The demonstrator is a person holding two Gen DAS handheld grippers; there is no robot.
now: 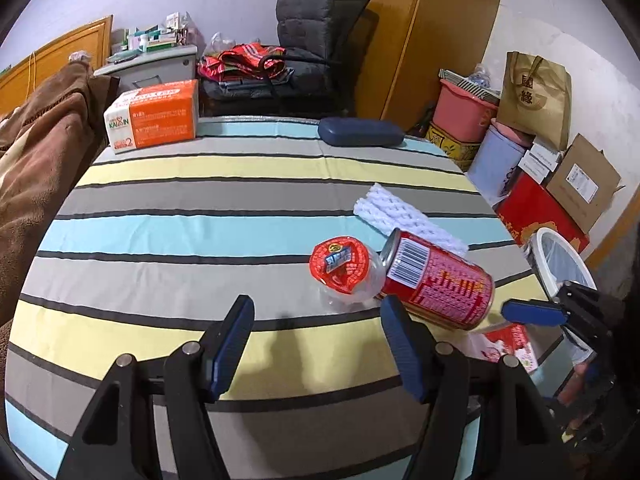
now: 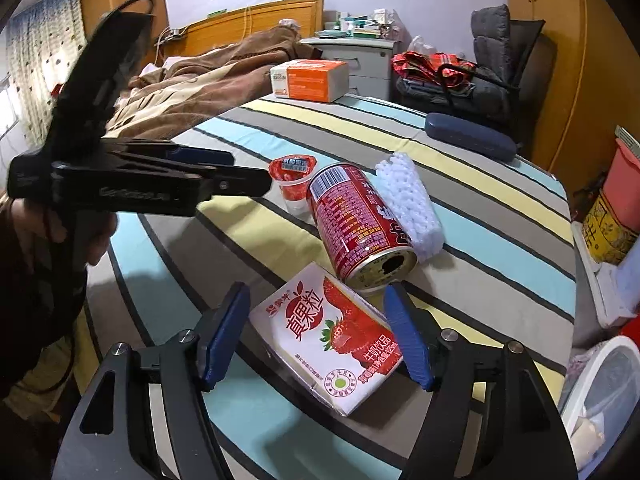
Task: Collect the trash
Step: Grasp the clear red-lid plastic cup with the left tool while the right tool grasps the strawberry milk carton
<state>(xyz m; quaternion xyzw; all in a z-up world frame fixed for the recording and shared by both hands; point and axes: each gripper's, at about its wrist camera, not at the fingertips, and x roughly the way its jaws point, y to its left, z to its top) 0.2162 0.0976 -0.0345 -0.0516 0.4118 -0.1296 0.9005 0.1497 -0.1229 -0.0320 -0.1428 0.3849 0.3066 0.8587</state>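
Note:
A red drink can (image 1: 438,278) lies on its side on the striped cloth, also in the right wrist view (image 2: 356,224). A small clear cup with a red foil lid (image 1: 344,268) lies beside it (image 2: 294,182). A white foam net (image 1: 404,216) lies behind the can (image 2: 412,208). A strawberry milk carton (image 2: 326,338) lies flat between the open jaws of my right gripper (image 2: 318,338). My left gripper (image 1: 316,340) is open and empty, just in front of the cup and can. A white-rimmed trash bin (image 1: 560,260) stands off the table's right edge (image 2: 604,396).
An orange tissue box (image 1: 154,118) and a dark blue glasses case (image 1: 360,132) sit at the table's far side. A brown blanket (image 1: 36,160) lies left. Boxes, a pink bucket (image 1: 464,110) and a paper bag (image 1: 536,98) crowd the floor on the right.

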